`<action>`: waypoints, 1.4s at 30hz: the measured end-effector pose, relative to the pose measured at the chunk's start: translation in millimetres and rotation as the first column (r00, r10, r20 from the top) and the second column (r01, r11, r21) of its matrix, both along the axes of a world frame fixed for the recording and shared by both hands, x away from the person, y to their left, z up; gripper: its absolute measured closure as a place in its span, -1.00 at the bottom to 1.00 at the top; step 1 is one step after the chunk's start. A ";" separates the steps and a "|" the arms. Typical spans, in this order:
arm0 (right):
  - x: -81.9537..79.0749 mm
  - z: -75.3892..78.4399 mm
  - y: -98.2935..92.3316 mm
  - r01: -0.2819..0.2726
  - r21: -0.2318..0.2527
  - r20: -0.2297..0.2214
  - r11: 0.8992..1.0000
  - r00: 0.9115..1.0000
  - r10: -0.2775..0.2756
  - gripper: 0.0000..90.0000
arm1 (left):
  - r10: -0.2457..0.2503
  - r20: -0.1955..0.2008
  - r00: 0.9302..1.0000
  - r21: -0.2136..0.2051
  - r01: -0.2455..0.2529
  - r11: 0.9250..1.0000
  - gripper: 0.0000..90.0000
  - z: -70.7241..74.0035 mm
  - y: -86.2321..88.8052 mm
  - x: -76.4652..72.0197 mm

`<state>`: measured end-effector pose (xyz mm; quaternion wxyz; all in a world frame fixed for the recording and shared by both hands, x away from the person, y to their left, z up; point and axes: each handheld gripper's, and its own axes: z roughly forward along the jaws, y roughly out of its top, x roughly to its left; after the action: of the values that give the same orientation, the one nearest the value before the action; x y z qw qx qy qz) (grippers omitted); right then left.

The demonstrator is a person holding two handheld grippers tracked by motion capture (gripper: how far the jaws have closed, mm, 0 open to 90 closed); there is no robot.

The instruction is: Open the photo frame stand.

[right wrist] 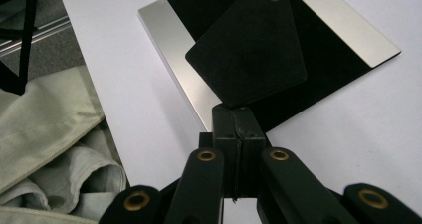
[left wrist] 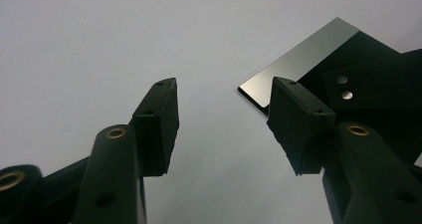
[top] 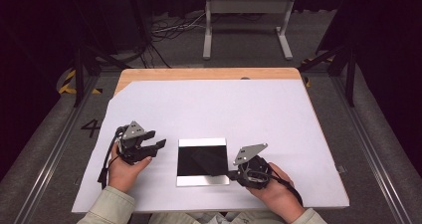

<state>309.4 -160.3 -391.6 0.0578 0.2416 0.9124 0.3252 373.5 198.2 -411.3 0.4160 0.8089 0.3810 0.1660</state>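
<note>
A: Pinching something, is it, that right gripper point(right wrist: 237, 115)?

B: Yes. Its jaws are pressed flat together on the near corner of a thin black card point(right wrist: 247, 47), with no gap between the pads. The card is caught only by that corner; the rest of it fans out from the jaws toward twelve o'clock in the right gripper view.

A: And the card itself?

B: Matte black, roughly rectangular with rounded corners, and two small shiny dots near its far edge. It lies tilted across a square plate point(right wrist: 164, 22) that is glossy black in the middle with a silver strip along two opposite sides. Whether the card rests flat on the plate or is lifted off it, I cannot tell.

A: Where is all that on the counter point(top: 224, 104)?

B: In the high view the plate point(top: 202, 143) sits near the front edge of the white sheet covering the counter, about six o'clock from its centre. The right gripper point(top: 233, 174) comes at the plate's corner from four o'clock.

A: The left gripper point(left wrist: 221, 129)?

B: Jaws spread wide apart, nothing between them but the white sheet. In the high view it point(top: 155, 147) sits at nine o'clock from the plate, just beside it and apart from it. In its own view a corner of the plate point(left wrist: 298, 64) shows past one pad.
</note>
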 end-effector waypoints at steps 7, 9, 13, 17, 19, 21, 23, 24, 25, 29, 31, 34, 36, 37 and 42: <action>1.7 8.1 2.9 0.000 0.030 0.025 1.000 1.000 -0.001 1.00 | 0.000 0.000 1.000 -0.001 0.000 1.000 0.03 0.1 0.1 -0.1; 2.1 10.5 4.2 0.005 0.041 0.032 0.999 0.999 -0.006 1.00 | 0.000 0.000 1.000 -0.001 0.000 1.000 0.03 0.1 0.1 -0.2; 3.7 14.4 5.7 0.005 0.059 0.043 0.998 0.999 -0.008 1.00 | 0.000 0.000 1.000 -0.002 0.000 1.000 0.03 0.1 0.3 -0.1; 5.5 17.3 7.0 0.010 0.079 0.046 0.997 0.999 -0.014 1.00 | 0.000 0.000 1.000 -0.002 0.000 1.000 0.03 0.1 0.1 -0.1; 6.0 18.7 7.9 0.010 0.084 0.049 0.996 0.999 -0.014 1.00 | -0.001 0.000 1.000 -0.002 0.001 1.000 0.03 0.1 0.1 -0.1; 6.4 19.8 8.8 0.014 0.089 0.046 0.996 0.999 -0.018 1.00 | 0.000 0.000 1.000 -0.002 0.000 1.000 0.03 0.2 0.2 0.0; 7.4 21.0 9.6 0.013 0.093 0.049 0.996 0.999 -0.017 1.00 | -0.001 0.000 1.000 -0.002 0.001 1.000 0.03 0.2 0.2 0.0; 7.6 21.2 10.2 0.014 0.094 0.049 0.995 0.999 -0.019 1.00 | -0.001 0.000 1.000 -0.001 0.001 1.000 0.03 0.2 0.2 0.0; 7.7 21.2 10.8 0.016 0.097 0.049 0.995 0.999 -0.021 1.00 | -0.001 0.000 1.000 -0.002 0.001 1.000 0.03 0.2 0.2 -0.1; 7.5 21.1 12.0 0.016 0.099 0.050 0.995 0.999 -0.022 1.00 | 0.000 0.000 1.000 -0.003 0.000 1.000 0.03 0.3 0.6 -0.1; 7.2 20.8 12.3 0.018 0.098 0.048 0.995 0.999 -0.023 1.00 | 0.000 0.000 1.000 -0.003 0.000 1.000 0.03 0.3 0.6 -0.1; 7.3 19.9 11.6 0.020 0.096 0.038 0.995 0.999 -0.023 1.00 | 0.000 0.000 1.000 -0.004 0.000 1.000 0.03 0.5 0.8 -0.1; 7.4 18.7 10.1 0.020 0.094 0.025 0.995 0.999 -0.023 0.99 | -0.001 0.000 1.000 -0.005 0.001 1.000 0.03 0.5 1.1 -0.1; 7.3 18.7 9.3 0.021 0.093 0.020 0.995 1.000 -0.023 0.99 | -0.001 0.000 1.000 -0.005 0.001 1.000 0.03 0.5 1.1 -0.1; 5.0 23.9 2.8 0.034 0.097 0.017 0.995 0.999 -0.036 0.99 | 0.005 -0.006 1.000 -0.005 -0.005 1.000 0.03 -0.4 2.3 0.1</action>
<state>314.4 -157.5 -367.7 0.0602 0.2571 0.8906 0.3704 373.6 200.5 -411.7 0.4165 0.8074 0.3845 0.1638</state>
